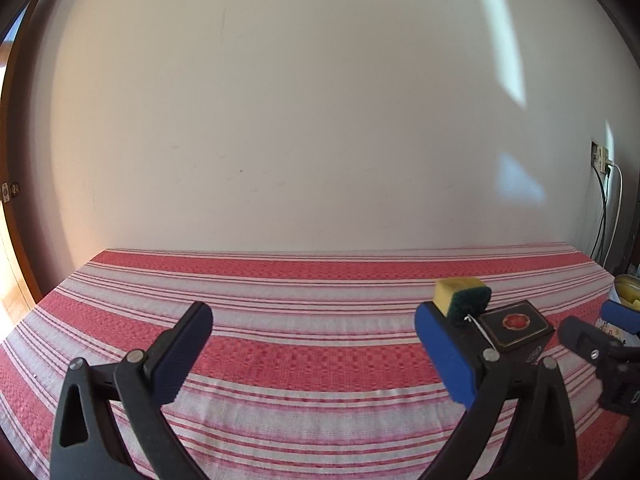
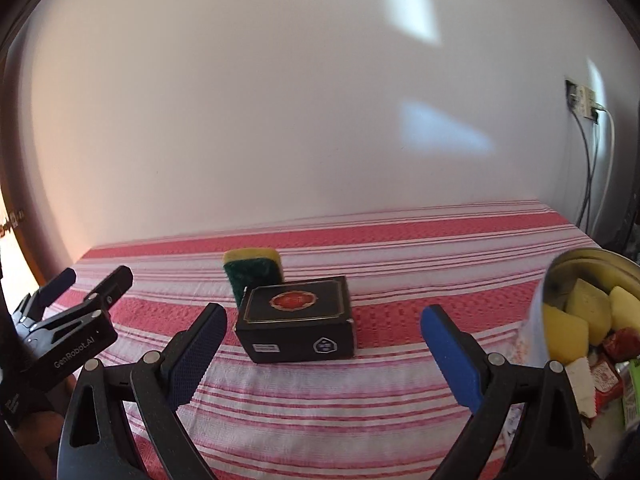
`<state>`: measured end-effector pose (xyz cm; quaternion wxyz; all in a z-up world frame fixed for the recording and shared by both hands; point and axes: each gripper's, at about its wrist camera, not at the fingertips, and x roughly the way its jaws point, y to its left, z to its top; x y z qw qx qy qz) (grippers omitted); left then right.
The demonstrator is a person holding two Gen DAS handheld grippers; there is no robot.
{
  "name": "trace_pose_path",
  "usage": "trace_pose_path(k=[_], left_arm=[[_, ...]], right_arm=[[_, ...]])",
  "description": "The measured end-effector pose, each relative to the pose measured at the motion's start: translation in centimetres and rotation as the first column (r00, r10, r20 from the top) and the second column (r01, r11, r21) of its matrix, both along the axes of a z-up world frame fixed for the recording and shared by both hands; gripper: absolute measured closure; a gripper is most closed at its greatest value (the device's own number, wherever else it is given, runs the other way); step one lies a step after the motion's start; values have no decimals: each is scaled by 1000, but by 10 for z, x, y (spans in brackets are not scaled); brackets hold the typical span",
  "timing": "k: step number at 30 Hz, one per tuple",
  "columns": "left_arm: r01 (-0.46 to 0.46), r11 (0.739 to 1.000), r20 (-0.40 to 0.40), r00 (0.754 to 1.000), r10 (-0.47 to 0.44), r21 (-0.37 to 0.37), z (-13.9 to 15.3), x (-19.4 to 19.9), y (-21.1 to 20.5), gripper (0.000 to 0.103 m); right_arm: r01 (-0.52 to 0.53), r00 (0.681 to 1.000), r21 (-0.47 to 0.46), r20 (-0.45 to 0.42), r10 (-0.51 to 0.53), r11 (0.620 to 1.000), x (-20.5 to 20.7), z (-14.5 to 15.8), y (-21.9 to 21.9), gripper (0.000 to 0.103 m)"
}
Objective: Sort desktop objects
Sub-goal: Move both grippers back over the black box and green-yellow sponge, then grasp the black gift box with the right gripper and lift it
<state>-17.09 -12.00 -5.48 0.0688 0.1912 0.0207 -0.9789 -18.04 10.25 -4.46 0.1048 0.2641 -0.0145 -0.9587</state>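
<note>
Red-striped tablecloth [image 2: 360, 408]; black box [image 2: 298, 326], sponge [image 2: 252, 272], tin [image 2: 576, 276] atop.

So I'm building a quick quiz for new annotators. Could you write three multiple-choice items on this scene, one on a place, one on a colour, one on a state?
1. Where does the sponge stand relative to the black box in the right wrist view?
A. Behind it
B. On top of it
C. Inside the tin

2. What colours are the tablecloth's stripes?
A. Blue and white
B. Red and white
C. Green and yellow

3. How does the right gripper stand?
A. Shut on the box
B. Shut on the sponge
C. Open, holding nothing

Answers:
1. A, the sponge stands upright past the box's far left corner.
2. B, red bands alternate with white ones.
3. C, its fingers are spread wide, short of the box.
</note>
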Motion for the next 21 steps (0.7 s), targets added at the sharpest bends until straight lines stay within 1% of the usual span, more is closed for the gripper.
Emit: trace_pose_path(k=[2, 5, 8, 13, 14, 15, 16, 18, 20, 21], left_arm=[[-18, 999, 12, 1000, 17, 44, -1, 0, -11, 1], [-33, 997, 59, 998, 29, 76, -5, -1, -21, 1], [-53, 994, 91, 995, 45, 92, -8, -5, -25, 1], [-31, 994, 104, 994, 20, 104, -9, -7, -23, 1], [-27, 994, 104, 994, 16, 102, -9, -7, -22, 1], [-22, 995, 104, 994, 12, 99, -9, -8, -21, 1], [-16, 995, 106, 994, 6, 96, -10, -9, -19, 1], [-3, 996, 109, 994, -7, 92, -10, -11, -15, 1], [16, 996, 102, 994, -25, 86, -8, -7, -13, 1], [29, 996, 97, 995, -37, 82, -8, -7, -10, 1]], right_arm=[[-55, 996, 70, 75, 50, 996, -13, -10, -24, 4], [-53, 990, 134, 139, 35, 989, -31, -23, -38, 4], [-69, 981, 149, 192, 39, 986, -47, -32, -47, 4], [-57, 973, 158, 228, 19, 986, -65, -44, -52, 4], [-65, 965, 150, 261, 24, 987, -69, -48, -50, 5], [-74, 960, 122, 276, 37, 990, -72, -49, -47, 9], [-71, 962, 80, 270, 47, 994, -70, -48, -41, 12], [-44, 974, 8, 224, 41, 999, -60, -41, -25, 12], [-28, 985, -15, 171, 31, 999, -48, -30, -14, 12], [-21, 991, -25, 132, 24, 999, -41, -23, -9, 12]])
